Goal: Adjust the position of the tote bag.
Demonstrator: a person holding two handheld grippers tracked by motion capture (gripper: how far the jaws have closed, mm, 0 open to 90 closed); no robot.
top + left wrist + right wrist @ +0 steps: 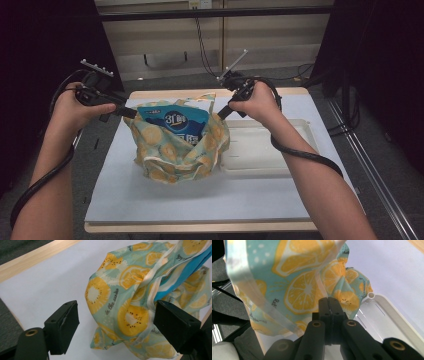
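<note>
Table (pixel 150 200): pale sheet over a wooden board; everything stands on its far half.
Tray (pixel 300 131): white, shallow, right of centre, nothing inside; its left rim is touching or just under the bag's right side.
Fabric bag (pixel 170 150): teal with a lemon and kiwi print, slumped at the centre of the table, mouth up; in the left gripper view (pixel 120 300) its printed side bulges toward the camera.
Contents: a blue snack packet (pixel 172 120) stands upright in the bag, its top half above the rim, blue edge also seen at (pixel 175 272).
Right gripper (pixel 222 112): jaws closed tight on the bag's right rim, cloth pinched at (pixel 331 302).
Left gripper (pixel 131 113): jaws wide apart at the bag's left rim, holding nothing; cloth lies between them without being pressed.
Risk, sagging: with one side held, the left rim may fold in over the packet.
Risk, tipping: a pull to the right could drag the bag onto the tray and topple the packet.
</note>
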